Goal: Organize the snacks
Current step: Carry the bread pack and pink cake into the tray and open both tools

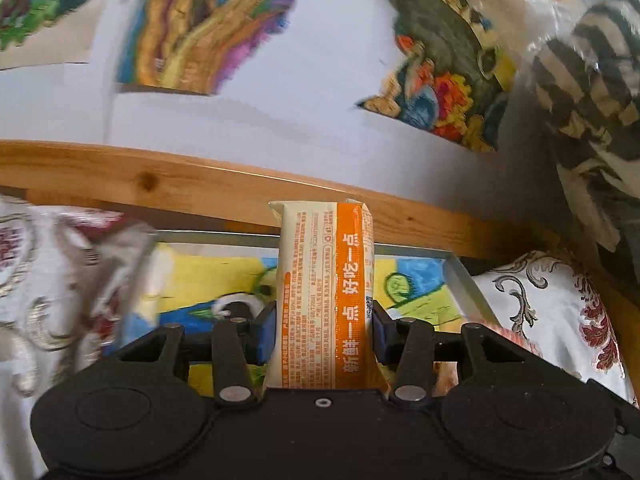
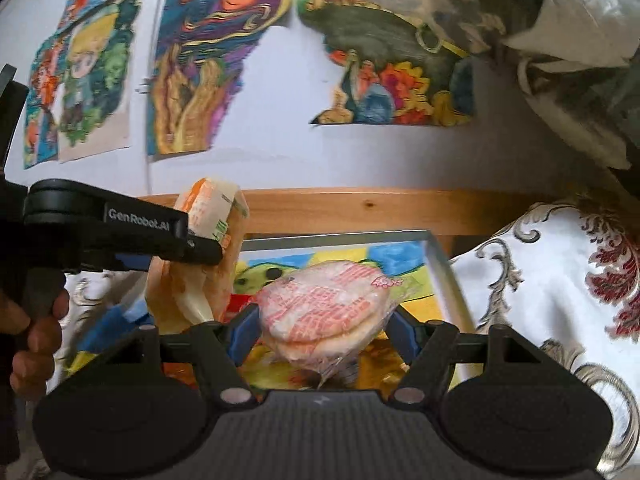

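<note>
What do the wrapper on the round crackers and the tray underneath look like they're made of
Cracker wrapper: clear, glossy plastic film, apparently; it crinkles and the crackers show through. Tray: probably metal, with a thin, smooth grey rim; painted plastic can't be ruled out.

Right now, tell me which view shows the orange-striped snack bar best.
Left wrist view: the orange-striped snack bar stands upright, label readable, clamped in the left claw. The right wrist view shows it only sideways, partly hidden behind that claw.
</note>
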The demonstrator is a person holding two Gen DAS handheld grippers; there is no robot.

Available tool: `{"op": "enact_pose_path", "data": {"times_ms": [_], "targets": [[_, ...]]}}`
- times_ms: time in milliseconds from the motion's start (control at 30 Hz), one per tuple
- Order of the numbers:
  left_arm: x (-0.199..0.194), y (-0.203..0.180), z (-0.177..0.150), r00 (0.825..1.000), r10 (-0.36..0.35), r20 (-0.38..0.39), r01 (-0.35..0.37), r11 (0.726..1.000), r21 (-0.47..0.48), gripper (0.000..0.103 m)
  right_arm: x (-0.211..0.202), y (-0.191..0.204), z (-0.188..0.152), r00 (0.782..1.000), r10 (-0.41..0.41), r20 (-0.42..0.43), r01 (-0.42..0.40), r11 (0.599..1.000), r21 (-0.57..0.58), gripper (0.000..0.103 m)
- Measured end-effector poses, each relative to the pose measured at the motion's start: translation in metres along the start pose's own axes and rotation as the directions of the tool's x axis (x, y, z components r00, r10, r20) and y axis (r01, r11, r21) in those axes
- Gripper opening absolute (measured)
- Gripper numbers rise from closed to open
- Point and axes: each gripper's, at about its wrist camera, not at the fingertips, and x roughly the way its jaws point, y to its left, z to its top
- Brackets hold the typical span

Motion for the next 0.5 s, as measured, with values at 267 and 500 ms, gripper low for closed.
{"op": "enact_pose_path", "data": {"times_ms": [267,500], "targets": [[0.038,-0.027,-0.002,0.998,-0.011,-0.060,0.015,0.998,0.069,0.048,0.021,-0.017,-0.006,0.998,-0.028,-0.050,0.029,1.000,0.011,0.073],[0.046,-0.033,-0.005,0.996,0.001,-0.086,0.006,0.997,0.083,0.048,0.028,-0.025,-0.010,0.996,-0.039,-0.084,0.042,0.998,0.036,0.073]]}}
